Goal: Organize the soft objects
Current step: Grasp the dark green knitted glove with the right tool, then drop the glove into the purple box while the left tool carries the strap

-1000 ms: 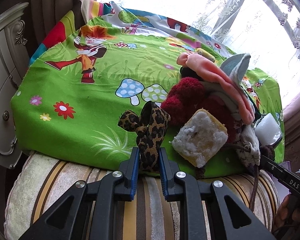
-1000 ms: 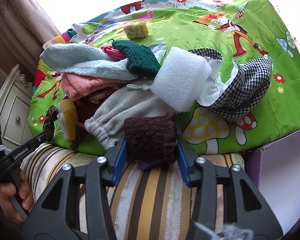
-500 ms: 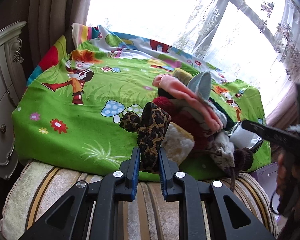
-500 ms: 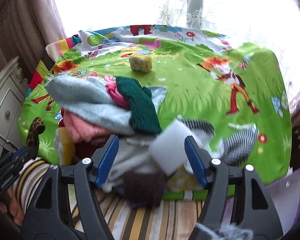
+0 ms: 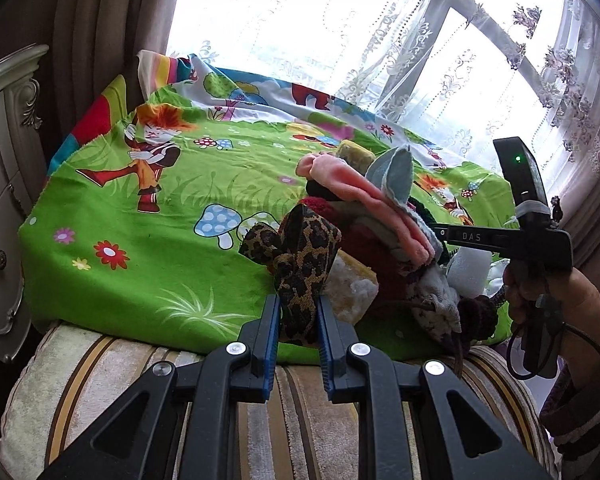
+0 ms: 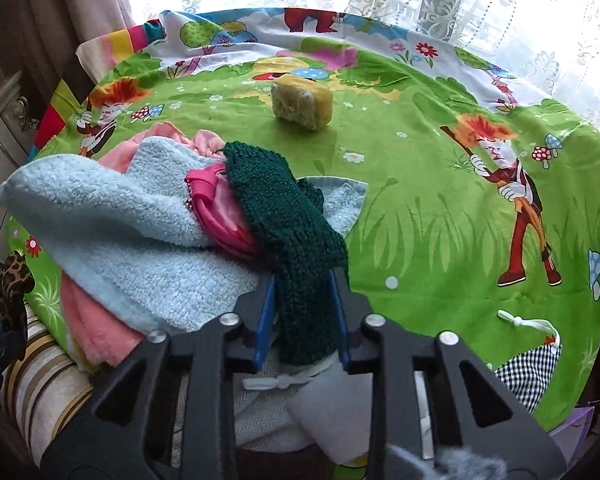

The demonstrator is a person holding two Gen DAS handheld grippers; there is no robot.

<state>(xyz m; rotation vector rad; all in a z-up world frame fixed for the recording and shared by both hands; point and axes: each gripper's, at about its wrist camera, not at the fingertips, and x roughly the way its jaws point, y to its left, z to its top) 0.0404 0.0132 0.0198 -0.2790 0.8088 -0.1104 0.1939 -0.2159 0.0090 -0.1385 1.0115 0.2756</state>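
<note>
The jaws of the right gripper (image 6: 302,312) have just closed on the green knit (image 6: 288,216) at lower centre, atop the pile. The left gripper (image 5: 298,312) clamps the leopard cloth (image 5: 300,256). Both seem light and limp; gripping near the middle should limit drooping.

Open green sheet (image 6: 420,208) beyond cloth pile (image 6: 148,224)

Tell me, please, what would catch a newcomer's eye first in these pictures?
First, the bright green cartoon sheet spread across the whole surface, with a heap of soft things piled at its near edge. Each gripper is shut on one piece: the left gripper pinches a leopard-print cloth, the right gripper a dark green knit. A yellow sponge sits alone farther back.
</note>
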